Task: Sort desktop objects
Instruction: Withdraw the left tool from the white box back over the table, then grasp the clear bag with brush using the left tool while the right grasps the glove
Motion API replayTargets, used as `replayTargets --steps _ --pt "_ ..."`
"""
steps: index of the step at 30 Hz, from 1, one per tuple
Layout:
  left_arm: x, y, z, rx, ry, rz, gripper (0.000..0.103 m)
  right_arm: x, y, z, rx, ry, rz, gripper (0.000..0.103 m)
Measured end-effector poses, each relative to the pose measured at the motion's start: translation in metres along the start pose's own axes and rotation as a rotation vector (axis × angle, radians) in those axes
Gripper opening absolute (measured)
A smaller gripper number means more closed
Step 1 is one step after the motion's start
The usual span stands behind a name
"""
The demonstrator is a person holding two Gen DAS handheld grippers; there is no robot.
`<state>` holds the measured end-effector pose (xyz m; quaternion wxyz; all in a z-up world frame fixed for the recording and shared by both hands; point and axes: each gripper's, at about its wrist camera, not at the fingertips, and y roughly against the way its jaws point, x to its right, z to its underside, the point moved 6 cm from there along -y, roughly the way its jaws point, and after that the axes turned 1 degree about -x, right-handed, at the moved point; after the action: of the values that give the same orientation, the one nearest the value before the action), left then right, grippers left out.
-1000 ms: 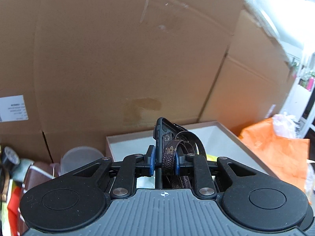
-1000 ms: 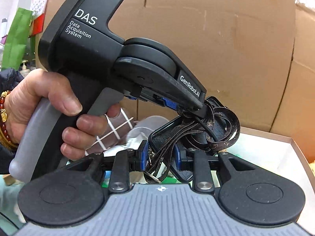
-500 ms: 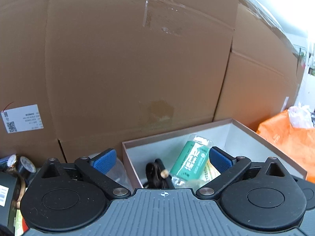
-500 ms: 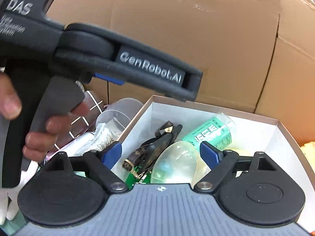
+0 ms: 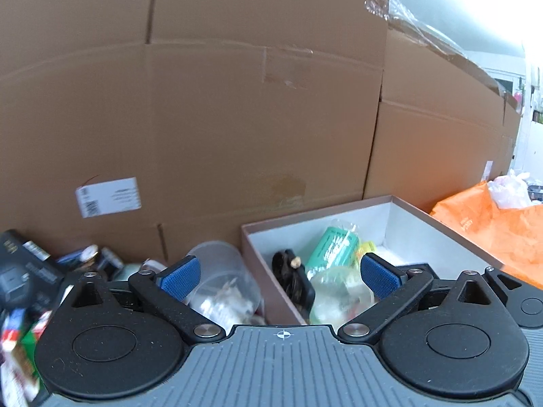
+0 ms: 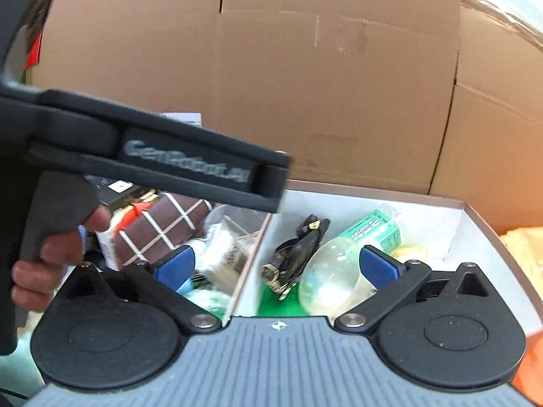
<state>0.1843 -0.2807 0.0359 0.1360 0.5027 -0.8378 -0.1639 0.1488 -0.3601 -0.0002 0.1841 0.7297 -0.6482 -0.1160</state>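
A brown-rimmed box (image 5: 424, 212) with a white inside (image 6: 380, 194) holds a dark phone case with a brown patterned strap (image 5: 294, 279) (image 6: 298, 251), a green tube (image 5: 334, 247) (image 6: 371, 227) and a clear plastic piece (image 6: 327, 276). My left gripper (image 5: 277, 276) is open and empty, above the box's near left corner. My right gripper (image 6: 275, 266) is open and empty over the box's left wall. The left tool's body (image 6: 152, 156) crosses the right wrist view, held by a hand (image 6: 51, 254).
Tall cardboard cartons (image 5: 220, 118) stand right behind the box. A clear plastic cup (image 5: 220, 281) and a brown checked item (image 6: 159, 227) lie left of the box among clutter. An orange bag (image 5: 492, 224) lies to the right.
Both grippers opened and let go of the strapped phone case, which now lies in the box. Both have since pulled back and left, the left tool most.
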Motion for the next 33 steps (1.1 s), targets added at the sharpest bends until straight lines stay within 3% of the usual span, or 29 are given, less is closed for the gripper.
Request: replayTargets --steps 8,17,25,33 --pt "-0.040 0.084 0.025 0.048 0.049 -0.041 0.103 -0.048 0.057 0.018 0.032 0.014 -0.038 0.103" --pt "-0.089 0.151 0.103 -0.006 0.135 -0.118 0.103 -0.109 0.085 0.056 -0.023 -0.002 -0.151 0.103" --pt "-0.123 0.157 0.158 -0.091 0.186 -0.130 0.103 -0.155 0.053 0.094 -0.148 0.009 -0.243 0.103" --pt "-0.143 0.127 0.172 -0.157 0.242 -0.128 0.090 -0.178 0.012 0.102 -0.217 0.047 -0.265 0.101"
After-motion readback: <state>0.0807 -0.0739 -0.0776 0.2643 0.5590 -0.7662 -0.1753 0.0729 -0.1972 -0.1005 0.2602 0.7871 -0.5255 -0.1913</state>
